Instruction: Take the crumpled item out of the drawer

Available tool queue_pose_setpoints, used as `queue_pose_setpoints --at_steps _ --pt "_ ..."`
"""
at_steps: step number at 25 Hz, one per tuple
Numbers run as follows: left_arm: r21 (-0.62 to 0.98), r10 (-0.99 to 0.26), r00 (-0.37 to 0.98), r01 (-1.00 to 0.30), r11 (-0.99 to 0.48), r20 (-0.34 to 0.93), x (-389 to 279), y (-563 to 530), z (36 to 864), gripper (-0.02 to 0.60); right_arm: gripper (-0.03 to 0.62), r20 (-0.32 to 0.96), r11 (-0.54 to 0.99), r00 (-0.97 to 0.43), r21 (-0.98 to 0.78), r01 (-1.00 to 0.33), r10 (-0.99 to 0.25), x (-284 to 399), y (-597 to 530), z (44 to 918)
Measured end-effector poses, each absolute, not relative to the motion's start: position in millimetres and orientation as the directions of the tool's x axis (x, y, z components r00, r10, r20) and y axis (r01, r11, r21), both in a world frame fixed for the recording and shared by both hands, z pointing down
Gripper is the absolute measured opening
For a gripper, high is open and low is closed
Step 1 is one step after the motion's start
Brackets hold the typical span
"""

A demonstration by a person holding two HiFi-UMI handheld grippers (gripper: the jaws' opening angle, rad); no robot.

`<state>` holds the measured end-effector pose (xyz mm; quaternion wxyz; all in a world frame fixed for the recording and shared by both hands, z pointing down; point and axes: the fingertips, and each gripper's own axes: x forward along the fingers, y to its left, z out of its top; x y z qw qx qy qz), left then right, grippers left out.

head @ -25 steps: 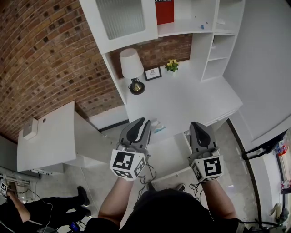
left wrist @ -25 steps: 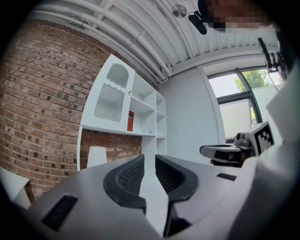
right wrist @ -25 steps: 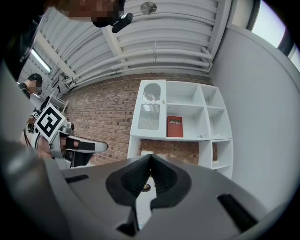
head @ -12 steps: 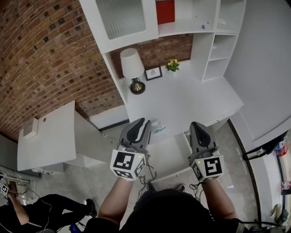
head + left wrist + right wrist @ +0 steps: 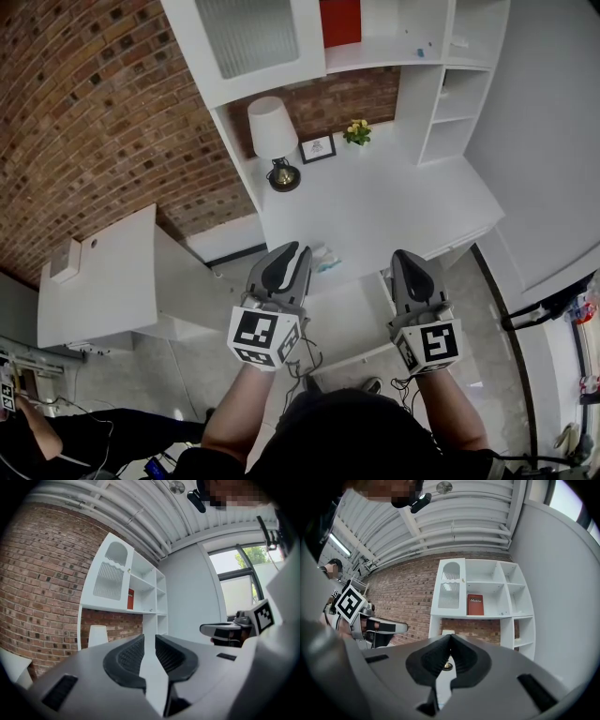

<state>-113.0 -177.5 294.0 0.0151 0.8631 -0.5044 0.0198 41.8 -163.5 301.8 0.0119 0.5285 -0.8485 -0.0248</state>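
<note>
The person's two forearms (image 5: pixel 246 403) reach forward from the bottom of the head view, each hand holding tongs level; the left tongs (image 5: pixel 149 637) stand a little apart with nothing between them; the right tongs (image 5: pixel 450 636) are pressed together, empty. Between the two tongs a white drawer (image 5: pixel 354 319) stands pulled out below the front edge of the white surface (image 5: pixel 394 202). The crumpled item (image 5: pixel 328 262), small and pale bluish, lies just beyond the tip of the left tongs and to their right, at that front edge; the tongs' body covers its near side, and I cannot tell whether it lies in the drawer or on the surface. To the left of the left tongs stands a lower white cabinet (image 5: pixel 103 281); behind them, on the floor, sits another person (image 5: pixel 66 448). Farther along the surface, ahead of the left tongs, are a lamp (image 5: pixel 272 131) with a white shade, a small framed picture (image 5: pixel 317 149) and yellow flowers (image 5: pixel 355 132); past these rise the brick wall (image 5: pixel 103 112) and a white shelf unit (image 5: pixel 441 84) holding a red book (image 5: pixel 339 21).
</note>
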Motion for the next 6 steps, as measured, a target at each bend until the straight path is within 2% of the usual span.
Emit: queue_pose_setpoints --at_steps 6 --pt "0.003 -0.874 0.483 -0.875 -0.484 0.053 -104.1 -179.9 294.6 0.071 0.000 0.001 0.459 -0.460 0.059 -0.886 -0.888 49.2 -166.3 305.9"
